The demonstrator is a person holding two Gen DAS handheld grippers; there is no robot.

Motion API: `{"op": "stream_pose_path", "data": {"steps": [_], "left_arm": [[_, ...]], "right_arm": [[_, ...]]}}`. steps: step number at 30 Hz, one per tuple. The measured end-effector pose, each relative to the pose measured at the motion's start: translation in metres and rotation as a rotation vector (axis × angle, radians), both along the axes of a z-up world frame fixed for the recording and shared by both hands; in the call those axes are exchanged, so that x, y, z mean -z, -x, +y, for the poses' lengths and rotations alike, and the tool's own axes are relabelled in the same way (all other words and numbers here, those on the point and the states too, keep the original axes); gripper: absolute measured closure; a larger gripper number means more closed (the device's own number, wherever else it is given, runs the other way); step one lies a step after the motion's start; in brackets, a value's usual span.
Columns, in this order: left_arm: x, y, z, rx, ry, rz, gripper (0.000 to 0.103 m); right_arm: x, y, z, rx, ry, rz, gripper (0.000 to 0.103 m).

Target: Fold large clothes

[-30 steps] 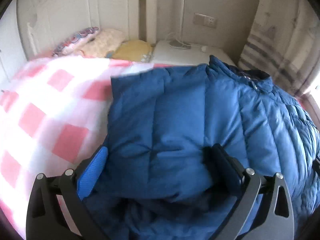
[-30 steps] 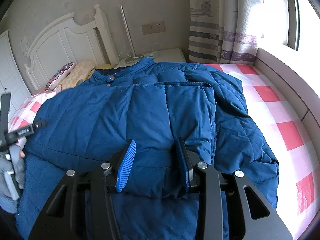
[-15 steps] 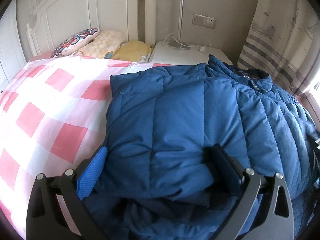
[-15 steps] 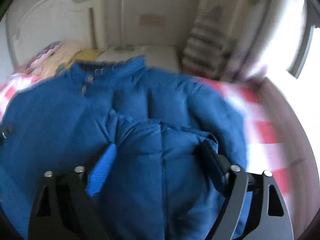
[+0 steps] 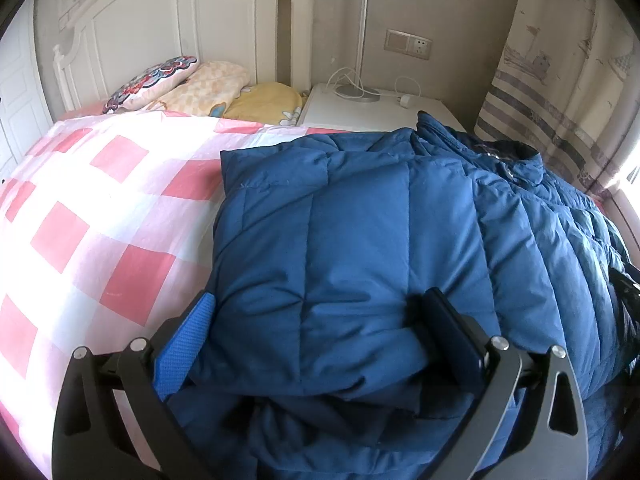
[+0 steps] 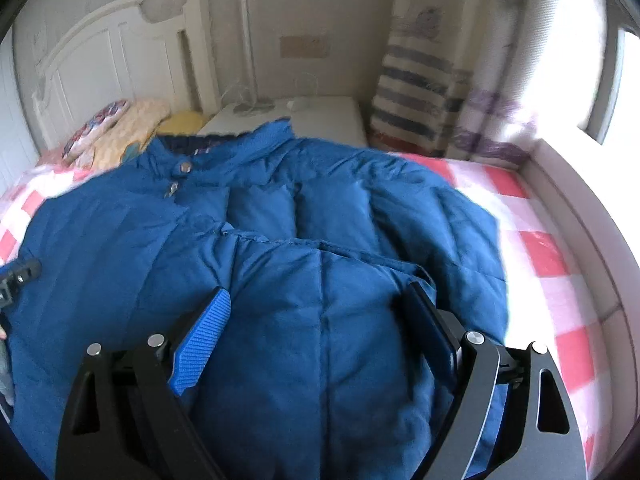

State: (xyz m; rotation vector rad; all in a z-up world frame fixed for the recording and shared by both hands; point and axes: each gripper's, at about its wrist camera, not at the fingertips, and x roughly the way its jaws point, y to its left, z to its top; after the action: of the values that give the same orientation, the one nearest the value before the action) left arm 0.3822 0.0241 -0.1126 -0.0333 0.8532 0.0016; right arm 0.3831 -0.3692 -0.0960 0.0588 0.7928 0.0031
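Note:
A large blue puffer jacket (image 5: 360, 240) lies on a bed, its bottom part folded up over the body. It also fills the right wrist view (image 6: 304, 216), collar and snaps toward the headboard. My left gripper (image 5: 316, 320) stands wide open with the folded left edge of the jacket bulging between its fingers. My right gripper (image 6: 320, 316) is also wide open around the folded right part of the jacket. Neither pinches the fabric. The left gripper's tip shows at the left edge of the right wrist view (image 6: 16, 276).
The bed has a pink and white checked cover (image 5: 92, 224). Pillows (image 5: 192, 88) lie by the white headboard (image 5: 180, 24). A white nightstand (image 5: 380, 112) with a lamp and cables stands behind. A striped curtain (image 6: 432, 92) and a window ledge (image 6: 576, 216) are on the right.
My right gripper has opened from a narrow gap to wide and let go of the jacket fold, shifting over the jacket. My left gripper stays open and barely moved.

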Motion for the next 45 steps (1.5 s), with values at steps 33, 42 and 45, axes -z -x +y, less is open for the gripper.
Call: {"op": "stream_pose_path", "data": {"steps": [33,42,45], "left_arm": [[0.01,0.111,0.007,0.149,0.2,0.038,0.004],[0.009,0.112,0.012,0.137,0.224,0.022,0.004],[0.01,0.113,0.014,0.135,0.234,0.023,0.005]], "right_arm": [[0.032,0.083,0.004,0.009,-0.062,0.094,0.006],[0.033,0.083,0.003,0.026,-0.082,0.101,0.006],[0.034,0.081,0.004,0.027,-0.081,0.106,0.006]]}}
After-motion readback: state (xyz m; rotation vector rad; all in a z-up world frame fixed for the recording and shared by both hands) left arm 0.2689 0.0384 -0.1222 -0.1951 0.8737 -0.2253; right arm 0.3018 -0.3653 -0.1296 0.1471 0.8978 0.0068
